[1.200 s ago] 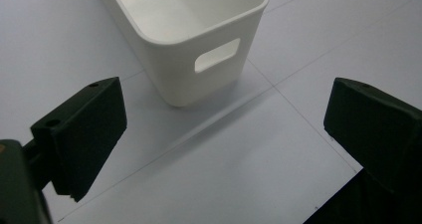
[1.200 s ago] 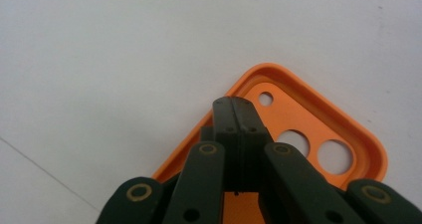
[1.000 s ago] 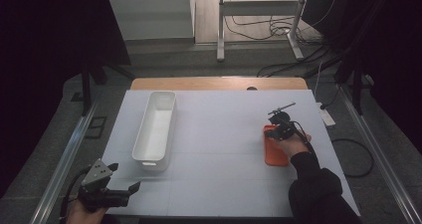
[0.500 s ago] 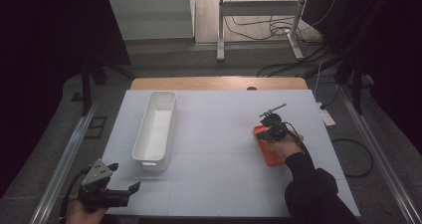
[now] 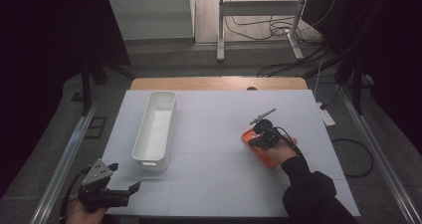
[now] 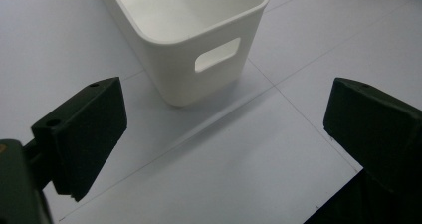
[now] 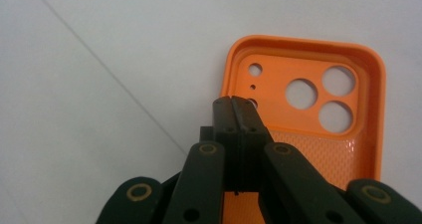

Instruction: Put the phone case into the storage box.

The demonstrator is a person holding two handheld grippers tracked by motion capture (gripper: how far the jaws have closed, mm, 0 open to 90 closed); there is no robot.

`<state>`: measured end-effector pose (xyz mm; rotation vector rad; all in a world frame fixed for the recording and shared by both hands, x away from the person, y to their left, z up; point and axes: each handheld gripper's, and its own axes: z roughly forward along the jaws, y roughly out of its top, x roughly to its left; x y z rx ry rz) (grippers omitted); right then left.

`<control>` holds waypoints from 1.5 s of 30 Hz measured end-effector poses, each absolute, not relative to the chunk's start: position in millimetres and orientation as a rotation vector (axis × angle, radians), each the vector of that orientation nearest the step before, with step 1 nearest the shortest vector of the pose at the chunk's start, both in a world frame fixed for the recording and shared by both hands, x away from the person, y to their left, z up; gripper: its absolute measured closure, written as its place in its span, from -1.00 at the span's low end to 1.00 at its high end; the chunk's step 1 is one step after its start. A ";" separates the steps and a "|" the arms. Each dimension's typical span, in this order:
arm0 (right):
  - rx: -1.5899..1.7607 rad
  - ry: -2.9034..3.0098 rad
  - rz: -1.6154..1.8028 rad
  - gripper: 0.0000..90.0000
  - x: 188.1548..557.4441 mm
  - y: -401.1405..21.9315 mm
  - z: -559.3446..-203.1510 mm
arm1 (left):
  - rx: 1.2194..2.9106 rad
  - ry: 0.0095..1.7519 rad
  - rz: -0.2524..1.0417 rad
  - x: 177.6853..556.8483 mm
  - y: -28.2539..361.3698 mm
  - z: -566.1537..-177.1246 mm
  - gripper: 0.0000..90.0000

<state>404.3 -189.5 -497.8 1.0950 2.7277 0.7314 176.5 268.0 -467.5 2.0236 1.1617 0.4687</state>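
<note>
Right now the right hand-held gripper, jaws pressed together, rests over the orange case, well right of the bin; the left hand-held gripper stands spread just before the bin.

The table sheet is evenly lit from overhead, while the surrounding room stays dark, near black at both upper corners. The high view is soft and slightly grainy. In the left gripper view, the white bin casts a faint, diffuse shadow toward the camera (no hard edge); the near jaws are blurred. In the right gripper view, the orange phone case is sharp, with small glints on its textured inside.
</note>
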 end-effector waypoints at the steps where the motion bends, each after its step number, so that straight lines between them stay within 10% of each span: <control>1: 1.076 2.742 0.726 0.97 401.9 -187.7 -497.7 | 2.023 1.162 0.469 176.5 267.9 -467.5 -0.91; 19: 1.019 2.711 0.792 0.89 390.5 -189.4 -489.2 | 2.020 1.162 0.466 176.3 268.3 -467.3 -0.91; 45: 1.188 2.539 0.854 -0.86 385.6 -237.0 -461.6 | 2.016 1.158 0.465 176.4 268.5 -467.1 -0.91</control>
